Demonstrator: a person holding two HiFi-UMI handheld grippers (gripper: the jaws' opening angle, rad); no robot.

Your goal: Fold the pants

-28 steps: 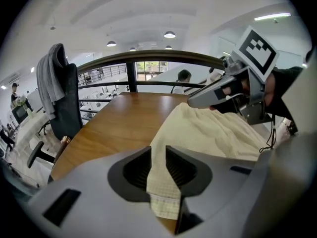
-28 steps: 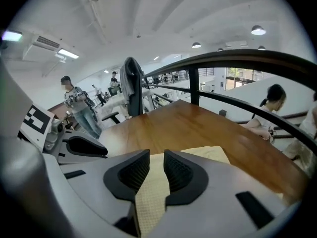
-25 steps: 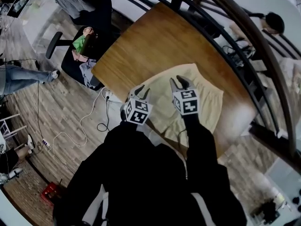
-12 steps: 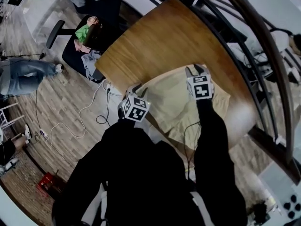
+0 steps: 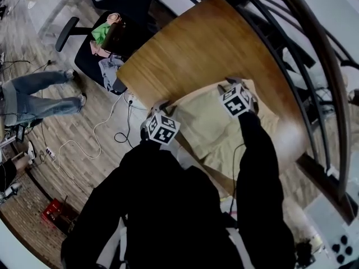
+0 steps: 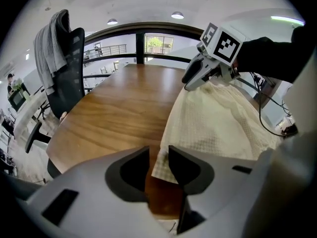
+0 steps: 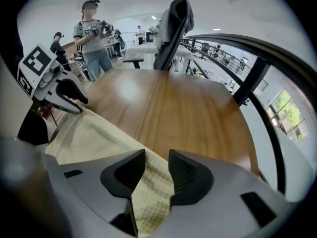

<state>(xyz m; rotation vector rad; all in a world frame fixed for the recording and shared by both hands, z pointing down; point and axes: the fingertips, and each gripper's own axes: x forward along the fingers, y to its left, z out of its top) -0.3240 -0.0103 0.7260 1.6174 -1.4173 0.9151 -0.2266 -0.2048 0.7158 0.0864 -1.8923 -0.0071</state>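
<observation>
1. Both grippers have just let go. The left gripper's (image 6: 158, 165) jaws have been opening and now stand apart. The near corner of the pale yellow waffle-weave pants (image 6: 218, 118) lies loose between them, not pinched.
2. Same for the right gripper (image 7: 157, 170). Its jaws have just spread wide over the fabric's far edge, and the cloth under them isn't clamped.
3. A second ago the right gripper (image 5: 231, 83) was over the middle of the cloth; now it's out at the far corner. The left gripper (image 5: 159, 106) barely shifted. To me that reads as a fold carried across and laid down, so this fold looks done, with smoothing or another fold next.
4. The pants (image 5: 219, 128) lie flat on the near-right part of the round brown wooden table (image 5: 190, 49).
5. Edges: the near corner sits close to the table's rim, so a tug that way could drag it off. The dark curved railing (image 5: 314, 66) runs alongside on the right.
6. The far and left parts of the tabletop are bare wood, so there's plenty of room there. A black office chair (image 6: 64, 68) stands beyond the far edge.
</observation>
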